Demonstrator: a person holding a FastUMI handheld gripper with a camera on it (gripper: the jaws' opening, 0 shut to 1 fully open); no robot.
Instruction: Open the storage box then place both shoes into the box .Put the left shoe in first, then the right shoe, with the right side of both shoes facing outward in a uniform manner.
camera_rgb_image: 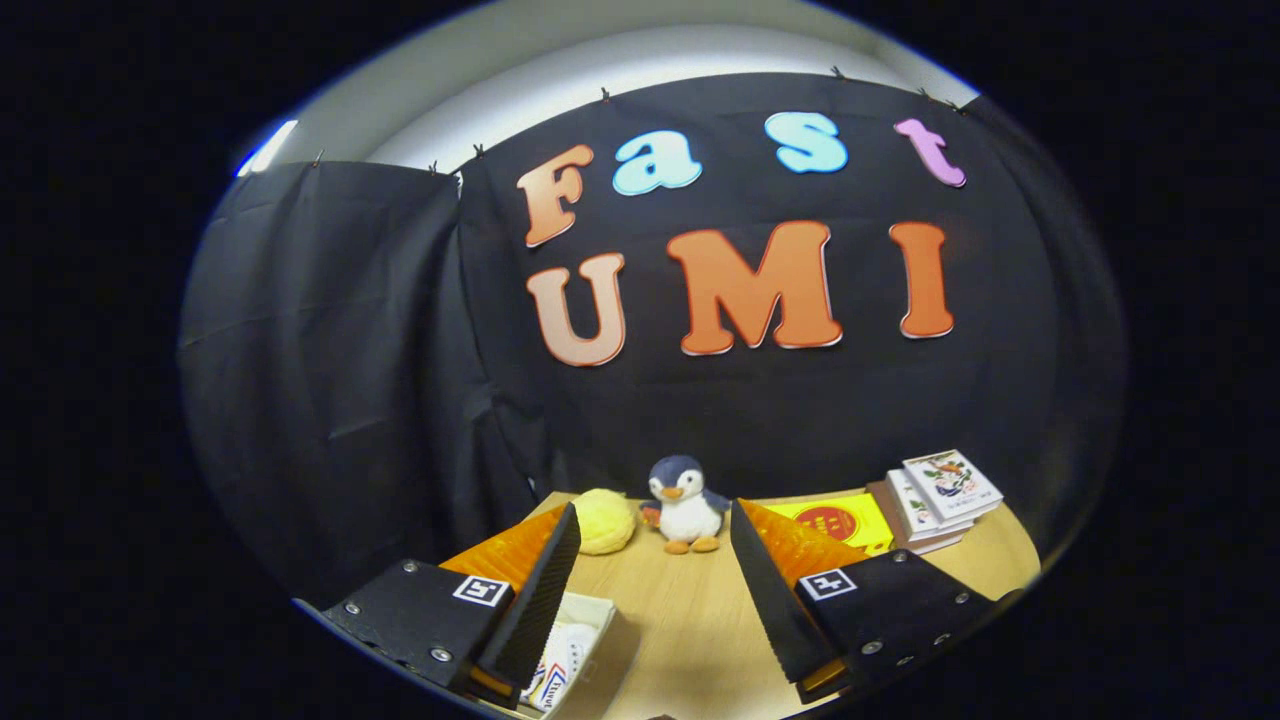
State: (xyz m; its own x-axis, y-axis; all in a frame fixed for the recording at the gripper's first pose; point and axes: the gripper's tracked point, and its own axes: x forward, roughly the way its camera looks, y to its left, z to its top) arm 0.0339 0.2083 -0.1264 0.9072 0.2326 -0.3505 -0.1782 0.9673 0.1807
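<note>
A two-finger gripper points forward over a light wooden table, seen from a camera riding on the gripper itself. Its two fingers rise from the bottom of the view and stand wide apart, open, with bare tabletop between them and nothing held.

Under the left finger, close to the camera, lies part of a white object with red and blue markings; it may be a shoe or the edge of the storage box, but too little of it shows to tell which. It sits low and near, partly hidden by the finger.

Beyond the fingertips, at the far side of the table, a small plush penguin stands upright, facing the camera, roughly between the two fingers. Just to its left rests a round yellow plush ball, near the tip of the left finger. To the right of the penguin, past the right finger, a flat yellow item with a red circle lies on the table, and beside it a short stack of books sits near the table's far right corner.

Black cloth hangs as the wall behind the table, with a pale ceiling above it.
</note>
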